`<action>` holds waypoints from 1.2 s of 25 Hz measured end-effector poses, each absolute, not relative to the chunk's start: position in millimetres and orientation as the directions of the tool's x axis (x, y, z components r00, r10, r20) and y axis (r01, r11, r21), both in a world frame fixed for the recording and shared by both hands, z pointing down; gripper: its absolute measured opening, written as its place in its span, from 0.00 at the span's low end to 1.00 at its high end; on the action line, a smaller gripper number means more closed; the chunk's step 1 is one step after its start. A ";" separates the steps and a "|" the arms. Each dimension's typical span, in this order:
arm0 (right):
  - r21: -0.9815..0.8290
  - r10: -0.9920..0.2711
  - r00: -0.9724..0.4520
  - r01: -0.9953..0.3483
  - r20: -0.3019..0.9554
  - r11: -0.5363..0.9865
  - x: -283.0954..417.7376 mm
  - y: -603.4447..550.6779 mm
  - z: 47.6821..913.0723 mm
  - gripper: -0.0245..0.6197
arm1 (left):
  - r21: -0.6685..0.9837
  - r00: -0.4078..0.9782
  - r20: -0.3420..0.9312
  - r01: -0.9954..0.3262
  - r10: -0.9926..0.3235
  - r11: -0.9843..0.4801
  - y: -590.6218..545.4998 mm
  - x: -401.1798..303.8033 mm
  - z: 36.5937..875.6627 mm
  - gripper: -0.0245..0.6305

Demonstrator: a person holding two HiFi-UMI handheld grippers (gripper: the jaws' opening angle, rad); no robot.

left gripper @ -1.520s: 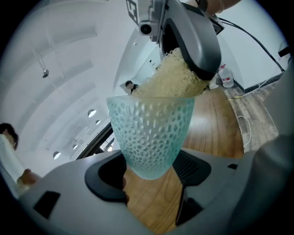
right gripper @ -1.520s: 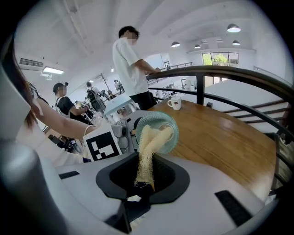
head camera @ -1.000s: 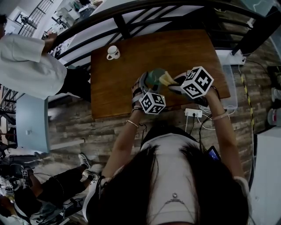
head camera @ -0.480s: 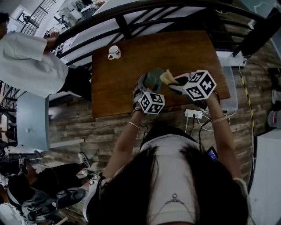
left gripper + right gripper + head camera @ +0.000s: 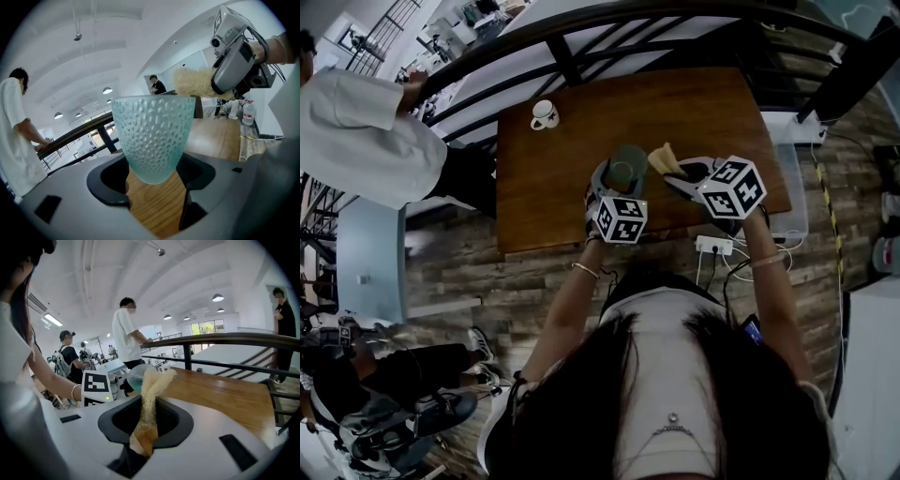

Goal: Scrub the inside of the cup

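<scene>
Left gripper [image 5: 154, 174] clasps the pale-green dimpled glass cup [image 5: 153, 136], frame centre. Right gripper [image 5: 143, 427] pinches a tan fibrous scrubber [image 5: 151, 385], outside the rim; scrubbing judged unfinished.

The cup [image 5: 153, 133] is frosted, dimpled and translucent; the scrubber [image 5: 151, 390] is coarse, stringy fibre; the table [image 5: 572, 159] is smooth wood with a visible grain.

Table [image 5: 694, 103] free excl. 1 mug [image 5: 543, 113], far-L corner.

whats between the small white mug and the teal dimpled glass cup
Only bare brown wooden tabletop lies between the white mug and the dimpled cup, as the head view shows.
</scene>
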State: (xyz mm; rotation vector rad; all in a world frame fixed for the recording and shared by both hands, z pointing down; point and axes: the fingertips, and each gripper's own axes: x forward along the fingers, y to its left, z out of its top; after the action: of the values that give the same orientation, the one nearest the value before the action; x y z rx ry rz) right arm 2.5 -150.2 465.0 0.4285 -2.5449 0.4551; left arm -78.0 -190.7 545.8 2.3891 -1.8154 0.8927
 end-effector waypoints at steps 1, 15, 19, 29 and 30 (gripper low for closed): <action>-0.229 -0.227 -0.816 -0.396 0.531 0.889 4.0 -152.1 465.8 0.17 | -0.313 0.167 0.441 -0.892 -0.882 -0.326 -190.8 -77.3 545.4 0.53; -0.168 -0.429 -0.786 -0.543 0.445 0.822 23.0 -176.2 472.2 0.17 | -0.168 0.204 0.455 -0.936 -0.867 -0.308 -192.5 -74.6 538.5 0.53; -0.153 -0.481 -0.756 -0.593 0.444 0.790 29.1 -182.7 476.6 0.17 | -0.129 0.215 0.452 -0.944 -0.866 -0.302 -194.2 -75.3 535.9 0.53; -0.157 -0.559 -0.714 -0.665 0.422 0.730 37.7 -190.7 485.8 0.17 | -0.082 0.230 0.453 -0.951 -0.861 -0.297 -192.9 -69.2 533.1 0.53; -0.158 -0.563 -0.712 -0.668 0.420 0.727 38.6 -190.6 486.1 0.17 | -0.081 0.228 0.454 -0.952 -0.861 -0.295 -192.5 -69.0 532.5 0.53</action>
State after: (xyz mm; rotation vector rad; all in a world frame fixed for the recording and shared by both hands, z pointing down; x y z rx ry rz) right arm 38.6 -190.6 486.1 0.9564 -2.5875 0.4278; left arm -69.0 -192.5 532.5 2.2852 -1.7191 0.6227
